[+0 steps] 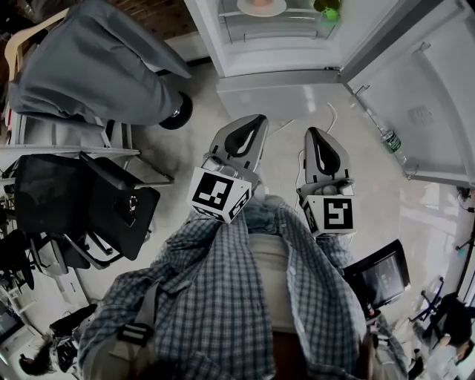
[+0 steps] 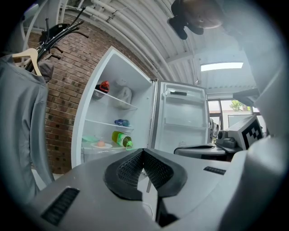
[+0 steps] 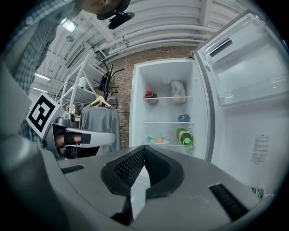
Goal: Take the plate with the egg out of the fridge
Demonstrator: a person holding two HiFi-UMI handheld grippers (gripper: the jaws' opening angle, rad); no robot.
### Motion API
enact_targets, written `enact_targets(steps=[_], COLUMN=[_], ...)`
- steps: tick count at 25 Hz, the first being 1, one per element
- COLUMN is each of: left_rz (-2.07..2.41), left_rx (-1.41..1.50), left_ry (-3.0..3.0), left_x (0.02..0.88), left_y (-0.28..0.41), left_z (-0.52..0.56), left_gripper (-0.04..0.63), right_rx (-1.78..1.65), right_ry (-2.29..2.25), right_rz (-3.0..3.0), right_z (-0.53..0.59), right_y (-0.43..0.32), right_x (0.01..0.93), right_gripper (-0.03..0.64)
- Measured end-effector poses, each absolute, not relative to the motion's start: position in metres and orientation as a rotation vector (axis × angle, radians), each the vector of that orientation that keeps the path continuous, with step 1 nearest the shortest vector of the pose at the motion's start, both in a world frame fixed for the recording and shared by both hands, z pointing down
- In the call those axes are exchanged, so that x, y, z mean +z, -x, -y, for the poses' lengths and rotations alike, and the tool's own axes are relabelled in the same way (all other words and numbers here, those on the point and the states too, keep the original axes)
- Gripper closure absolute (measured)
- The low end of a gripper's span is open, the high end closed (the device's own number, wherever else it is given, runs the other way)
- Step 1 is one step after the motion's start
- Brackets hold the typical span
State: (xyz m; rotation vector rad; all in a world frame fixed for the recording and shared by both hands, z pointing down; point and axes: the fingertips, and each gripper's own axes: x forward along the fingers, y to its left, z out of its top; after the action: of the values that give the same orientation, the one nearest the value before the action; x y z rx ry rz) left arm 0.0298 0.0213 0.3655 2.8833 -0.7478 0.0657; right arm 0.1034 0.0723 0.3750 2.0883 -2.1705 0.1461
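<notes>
Head view: the fridge point(image 1: 282, 70) stands with its door open, and the plate point(image 1: 261, 7) sits on a shelf inside, just beside a green bottle point(image 1: 329, 13). The left gripper point(image 1: 252, 122) and right gripper point(image 1: 315, 137) are held side by side in front of the person's checked shirt, both well apart from the shelf. Left gripper view: the pads are pressed together with nothing between them. The plate, with the egg point(image 2: 100, 143) on it, shows small and far off on a lower shelf. Right gripper view: these pads also meet tip to tip and are empty. The plate lies on that same shelf, untouched, left of the bottle. Assessment: the door is open (access is therefore cleared), but no reach, grasp or withdrawal has begun. Outstanding: close in on the shelf, part the jaws, take the plate rim, and draw it out level so the egg does not roll.
</notes>
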Motion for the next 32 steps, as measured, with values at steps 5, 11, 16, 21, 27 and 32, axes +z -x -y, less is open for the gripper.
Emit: enact_targets(steps=[5, 11, 16, 21, 27, 32], left_rz=[0.740, 0.709, 0.688, 0.688, 0.662, 0.646], left_rx=[0.053, 0.050, 0.051, 0.052, 0.033, 0.019], left_ry=[-2.893, -2.896, -2.906, -2.902, -2.905, -2.910], left_x=[0.363, 0.359, 0.355, 0.357, 0.357, 0.356], left_y=[-0.046, -0.068, -0.083, -0.088, -0.098, -0.104], left_z=[0.000, 0.032, 0.057, 0.084, 0.119, 0.146], left_gripper=[0.589, 0.589, 0.589, 0.589, 0.589, 0.589], right_rx=[0.191, 0.134, 0.121, 0.146, 0.072, 0.079], right_ry=[-2.061, -2.109, -2.147, -2.083, -2.078, -2.062], right_rz=[2.133, 2.158, 2.165, 2.152, 2.188, 2.180], right_z=[-0.056, -0.018, 0.010, 0.037, 0.076, 0.106], right_y=[-0.117, -0.133, -0.146, -0.148, -0.148, -0.152], right_x=[0.382, 0.363, 0.357, 0.366, 0.357, 0.359], right_gripper=[0.611, 0.611, 0.611, 0.611, 0.611, 0.611])
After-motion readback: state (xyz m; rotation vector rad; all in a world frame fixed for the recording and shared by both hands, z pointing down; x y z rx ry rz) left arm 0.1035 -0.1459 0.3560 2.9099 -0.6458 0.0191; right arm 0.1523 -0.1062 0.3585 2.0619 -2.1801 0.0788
